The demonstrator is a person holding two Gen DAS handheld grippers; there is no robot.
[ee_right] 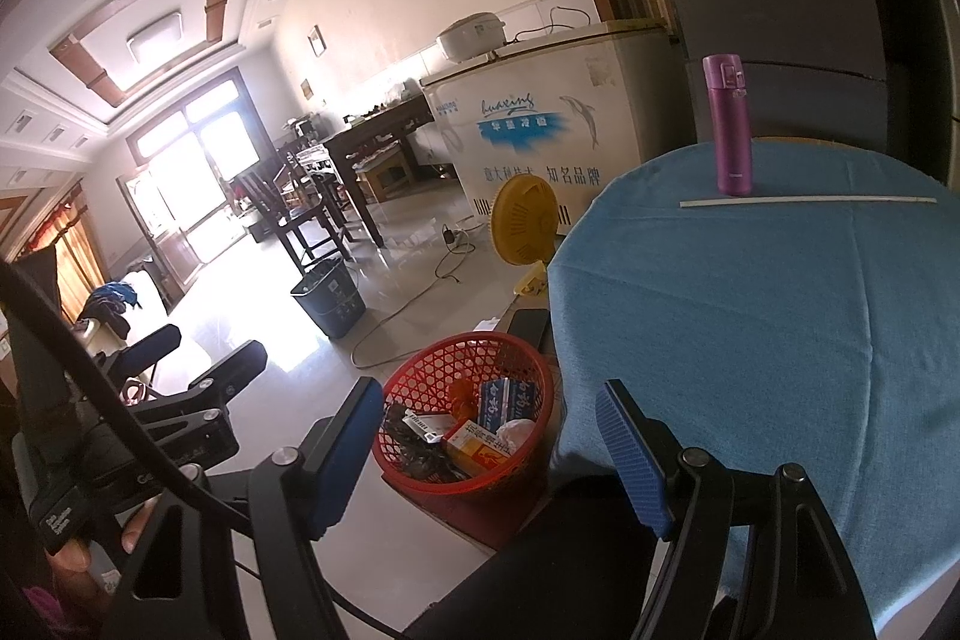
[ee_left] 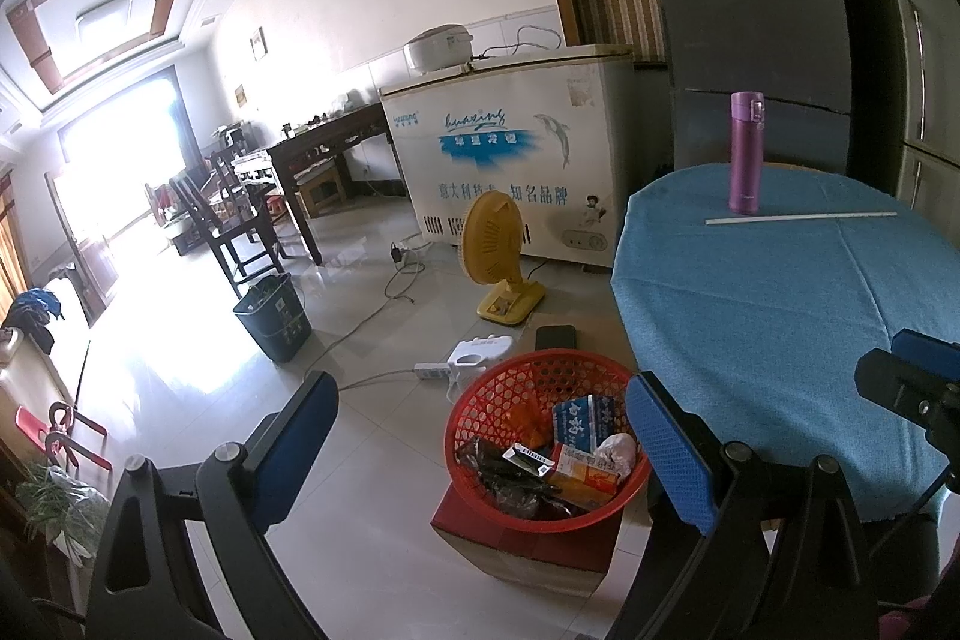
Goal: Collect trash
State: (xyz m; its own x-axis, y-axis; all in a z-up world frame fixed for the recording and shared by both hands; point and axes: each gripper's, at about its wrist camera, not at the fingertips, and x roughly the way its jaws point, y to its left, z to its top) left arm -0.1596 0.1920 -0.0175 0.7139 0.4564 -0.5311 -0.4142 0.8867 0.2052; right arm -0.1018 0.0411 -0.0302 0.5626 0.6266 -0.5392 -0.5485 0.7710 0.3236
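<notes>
A red mesh basket (ee_left: 540,353) stands on a low box on the floor beside the blue-clothed round table (ee_left: 780,310). In it lie a blue-and-white box (ee_left: 579,424), an orange box (ee_left: 585,475), crumpled white paper (ee_left: 618,451) and a dark wrapper (ee_left: 504,472). On the table stand a purple bottle (ee_left: 746,154) and a thin white stick (ee_left: 798,218). My left gripper (ee_left: 483,388) hangs open above and short of the basket, holding nothing. My right gripper (ee_right: 491,388) is open too, over the basket (ee_right: 468,338) and the table's edge (ee_right: 750,310), with empty jaws.
On the floor are a dark waste bin (ee_left: 273,319), a yellow fan (ee_left: 498,262), a power strip with cables (ee_left: 432,372) and a black phone (ee_left: 555,337). A white chest freezer (ee_left: 510,160) stands behind. Dark chairs and a table are at the left.
</notes>
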